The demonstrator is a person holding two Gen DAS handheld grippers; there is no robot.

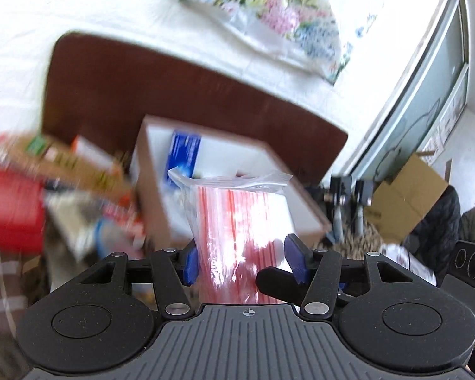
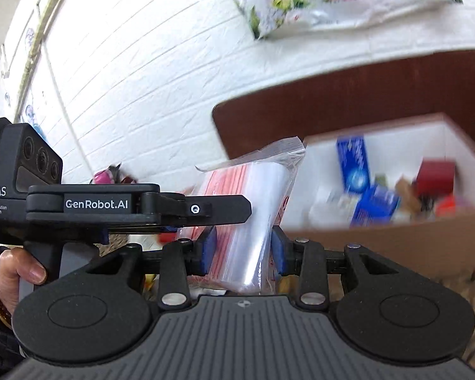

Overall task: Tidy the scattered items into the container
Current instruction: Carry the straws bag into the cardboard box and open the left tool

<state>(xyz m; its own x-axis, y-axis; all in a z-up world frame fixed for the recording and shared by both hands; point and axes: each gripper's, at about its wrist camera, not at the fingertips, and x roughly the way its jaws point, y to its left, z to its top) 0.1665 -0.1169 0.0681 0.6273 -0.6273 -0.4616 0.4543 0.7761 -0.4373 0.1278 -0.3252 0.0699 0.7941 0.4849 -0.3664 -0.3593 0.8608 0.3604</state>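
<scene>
A clear zip bag with red stripes (image 1: 237,221) stands upright between both grippers. My left gripper (image 1: 242,261) has its blue pads on either side of the bag's lower part. My right gripper (image 2: 242,255) also has its pads on the bag (image 2: 253,212). The left gripper's body (image 2: 110,205) crosses the right wrist view from the left. The container, a cardboard box with a white inside (image 1: 161,196), sits just behind the bag and holds a blue packet (image 1: 185,152). It also shows in the right wrist view (image 2: 395,237), with blue packets (image 2: 353,164) and a red item inside.
A dark brown board (image 1: 142,88) stands behind the box on a white cloth. A blurred pile of boxes and a red item (image 1: 12,202) lies left of the box. A floral pillow (image 1: 269,15) lies at the back. A white brick wall (image 2: 126,63) is left.
</scene>
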